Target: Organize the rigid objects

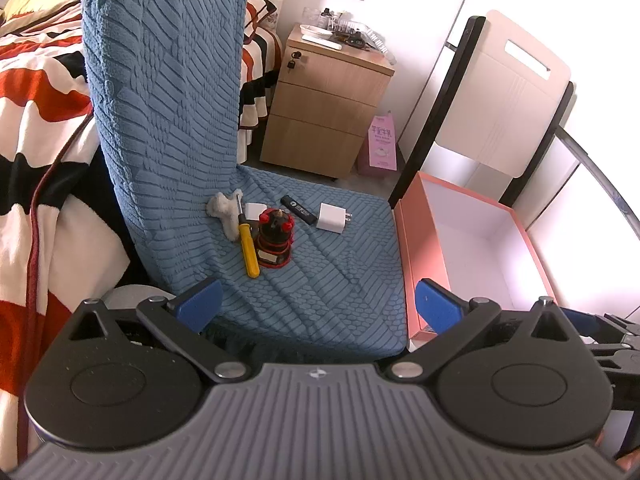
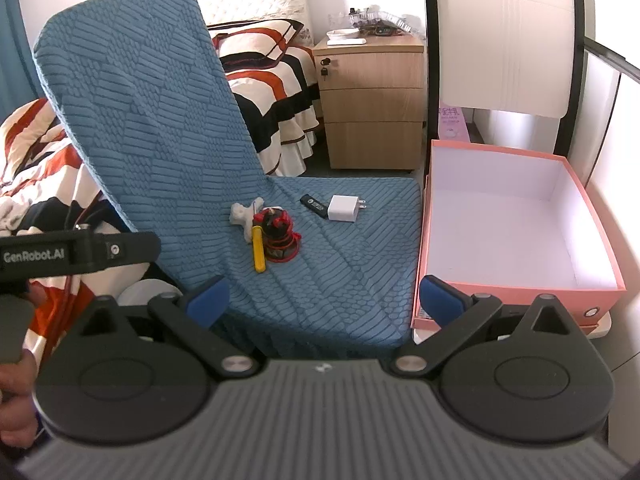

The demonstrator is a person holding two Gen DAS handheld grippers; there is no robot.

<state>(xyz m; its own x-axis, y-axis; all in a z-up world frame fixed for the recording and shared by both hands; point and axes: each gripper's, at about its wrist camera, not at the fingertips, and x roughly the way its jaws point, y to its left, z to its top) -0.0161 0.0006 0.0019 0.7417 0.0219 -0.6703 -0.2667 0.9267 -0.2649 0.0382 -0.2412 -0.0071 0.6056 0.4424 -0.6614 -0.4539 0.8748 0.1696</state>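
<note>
Two grippers, the left gripper (image 1: pixel 318 306) and the right gripper (image 2: pixel 324 300), hover with jaws spread wide and nothing between their blue pads, both low before the front edge of a chair (image 2: pixel 160 128) draped in a blue textured cover. In the right wrist view the left tool's black body shows at the left edge with "GenRobot.AI" printed in white. Beside the seat stands a pink box (image 2: pixel 516 292), open-topped with a white interior; its far corner is cut off in the left wrist view. Behind it, a pink bag (image 1: pixel 382 146) on the floor carries writing too small to read. On the seat, a yellow-handled screwdriver (image 1: pixel 248 246) lies with its long axis running front to back, metal shaft pointing toward the backrest. Touching its right side stands a black and red wound object (image 1: pixel 275 240), hard to identify. A white charger (image 1: pixel 331 218) lies with prongs pointing toward the box. Just left of it, a black stick (image 1: pixel 297 209) bears an illegible label. A pale, lumpy object (image 1: pixel 226 210) lies under the screwdriver's shaft, and a small white block (image 1: pixel 253 212) is mostly hidden behind the red object.
</note>
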